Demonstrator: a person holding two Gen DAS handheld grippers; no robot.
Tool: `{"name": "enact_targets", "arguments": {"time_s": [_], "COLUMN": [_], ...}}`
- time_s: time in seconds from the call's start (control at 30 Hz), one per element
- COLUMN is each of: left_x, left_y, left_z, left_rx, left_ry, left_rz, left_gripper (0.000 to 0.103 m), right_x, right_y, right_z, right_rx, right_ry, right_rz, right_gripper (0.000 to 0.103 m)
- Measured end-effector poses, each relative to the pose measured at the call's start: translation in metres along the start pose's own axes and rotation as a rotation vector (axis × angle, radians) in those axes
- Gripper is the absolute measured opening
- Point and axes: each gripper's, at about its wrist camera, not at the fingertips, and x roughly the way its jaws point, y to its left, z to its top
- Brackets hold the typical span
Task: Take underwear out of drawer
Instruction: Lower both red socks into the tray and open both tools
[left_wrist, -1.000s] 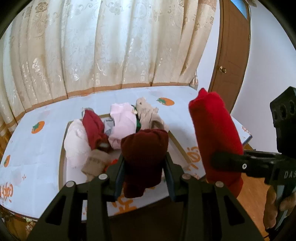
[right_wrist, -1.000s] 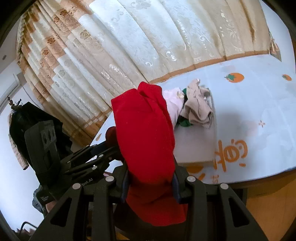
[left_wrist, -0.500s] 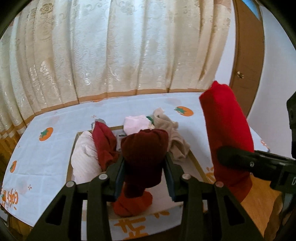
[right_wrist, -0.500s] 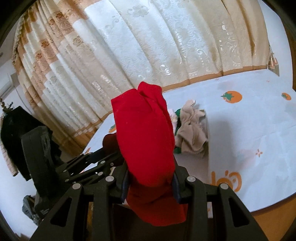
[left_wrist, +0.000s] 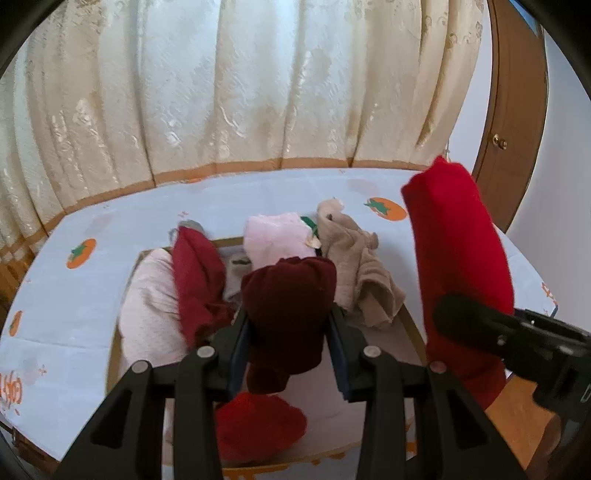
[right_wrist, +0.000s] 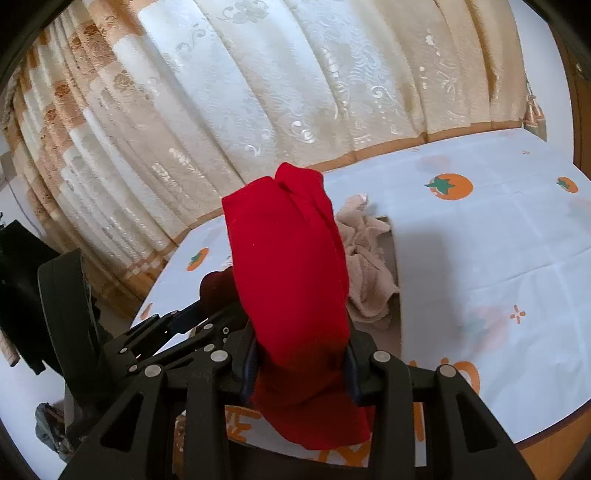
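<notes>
Left gripper (left_wrist: 290, 328) jaws clamp maroon underwear (left_wrist: 290, 295) (right gripper (right_wrist: 301, 363) clamps red underwear (right_wrist: 291, 266)).

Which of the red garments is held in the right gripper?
The bright red garment, clamped upright in the right gripper. The dark maroon one is in the left gripper.

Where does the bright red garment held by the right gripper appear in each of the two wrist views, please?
Left wrist: the bright red garment stands at the right edge, clamped low down.
Right wrist: the same garment fills the centre, upright.
Shared landmark: the beige garment in the drawer.
</notes>
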Motion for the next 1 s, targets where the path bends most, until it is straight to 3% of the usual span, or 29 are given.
{"name": "enact_targets", "arguments": {"time_s": [0.4,0.83,1.0], "left_x": [0.037,0.059,0.063], "left_y": [0.003,0.004,0.017], "left_z": [-0.008,-0.017,-0.021], "left_rx": [-0.013,0.020,-0.010], "left_ry": [0.069,0.080,0.088], "left_rz": [0.026,0.044,0.033], "left_gripper": [0.038,0.038,0.037], "right_x": [0.039,0.078,0.086], "right_y": [-0.019,-0.017,-0.017], "right_z": [-0.007,-0.014,-0.014], "right_rx": [0.025,0.018,0.017], "right_ry": [0.058,0.106,0.103], "right_rz": [-0.071,-0.088,-0.085], "right_gripper": [0.040,0.040,0.040]}}
